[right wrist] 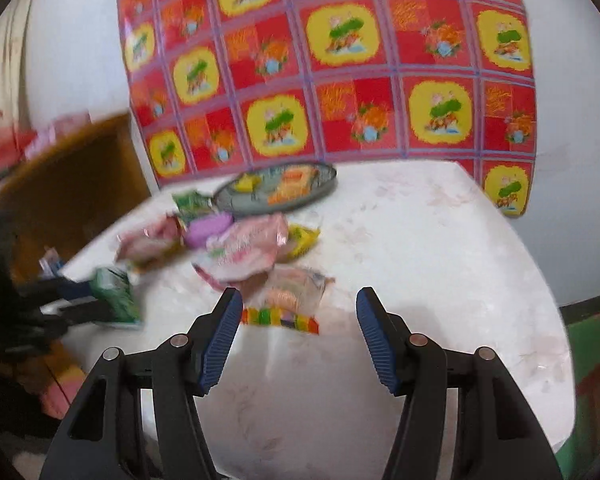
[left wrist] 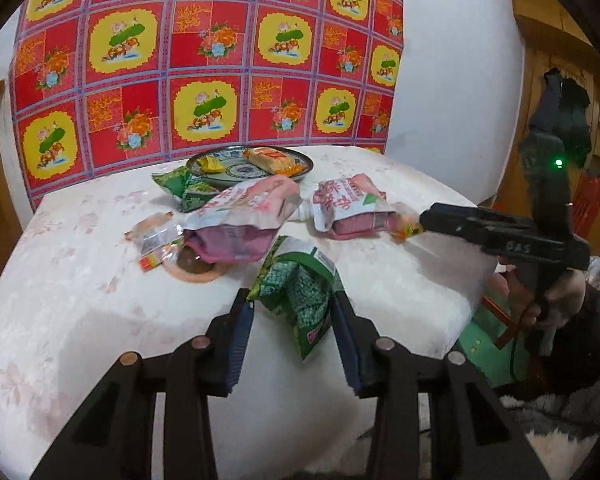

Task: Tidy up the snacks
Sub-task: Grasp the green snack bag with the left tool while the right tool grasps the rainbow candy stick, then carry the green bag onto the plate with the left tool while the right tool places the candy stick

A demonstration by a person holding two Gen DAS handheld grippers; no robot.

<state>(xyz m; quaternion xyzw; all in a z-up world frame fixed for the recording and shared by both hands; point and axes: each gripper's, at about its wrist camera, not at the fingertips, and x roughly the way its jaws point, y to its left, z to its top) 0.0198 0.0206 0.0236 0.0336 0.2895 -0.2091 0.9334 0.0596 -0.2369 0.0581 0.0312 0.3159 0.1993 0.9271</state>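
Pinching a green snack bag point(left wrist: 296, 292), left hand-held gripper point(left wrist: 294, 320); right hand-held gripper point(right wrist: 300, 320) open, empty, blurred.

The right wrist picture is blurry, so the snack bags point(right wrist: 240, 252) by the plate point(right wrist: 276, 196) cannot be read. The brown snack point(left wrist: 194, 266) hides half under a pink bag point(left wrist: 240, 224).

txt: large Chinese chars on pink pouch point(left wrist: 342, 204), blurred | other packs: unreadable
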